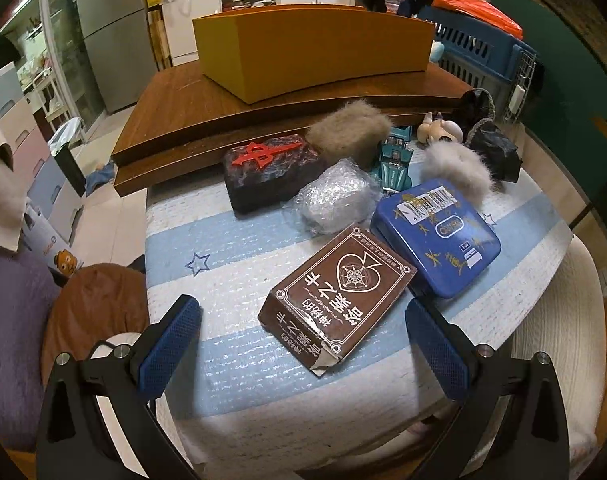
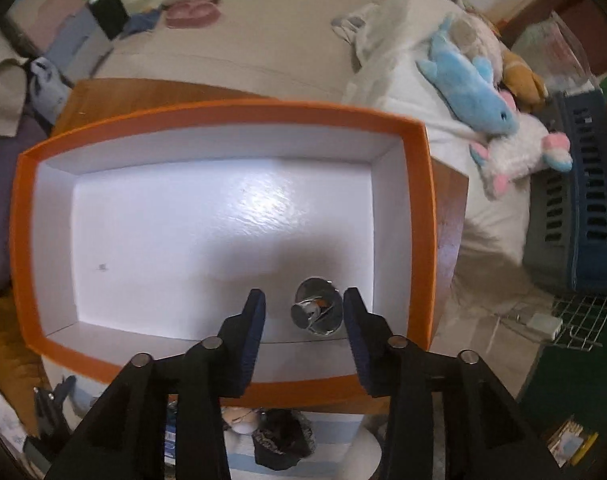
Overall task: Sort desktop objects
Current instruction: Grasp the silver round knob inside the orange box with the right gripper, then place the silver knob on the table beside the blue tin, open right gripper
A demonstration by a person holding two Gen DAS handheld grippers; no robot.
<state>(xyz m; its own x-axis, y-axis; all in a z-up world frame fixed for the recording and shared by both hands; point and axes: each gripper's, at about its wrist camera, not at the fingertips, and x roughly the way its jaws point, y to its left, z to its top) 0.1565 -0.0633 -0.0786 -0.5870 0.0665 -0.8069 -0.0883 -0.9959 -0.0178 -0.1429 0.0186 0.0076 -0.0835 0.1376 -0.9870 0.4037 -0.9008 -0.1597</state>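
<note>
Orange box point(image 2: 223, 120), white inside, sits on the wooden board point(image 2: 451, 240); a shiny metal piece point(image 2: 317, 312) lies on its floor at about 5 o'clock. Right gripper point(image 2: 303, 312) hangs above it, jaws partly apart, pads clear of the metal. Left gripper point(image 1: 303, 332) stands wide apart, gripping nothing, around the brown card box point(image 1: 335, 300); a blue tin point(image 1: 435, 236) lies at its 2 o'clock.

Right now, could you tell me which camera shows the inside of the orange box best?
The right wrist view: it looks straight down into the orange box, showing its white floor and a shiny metal piece. The left wrist view shows only the outer wall.
</note>
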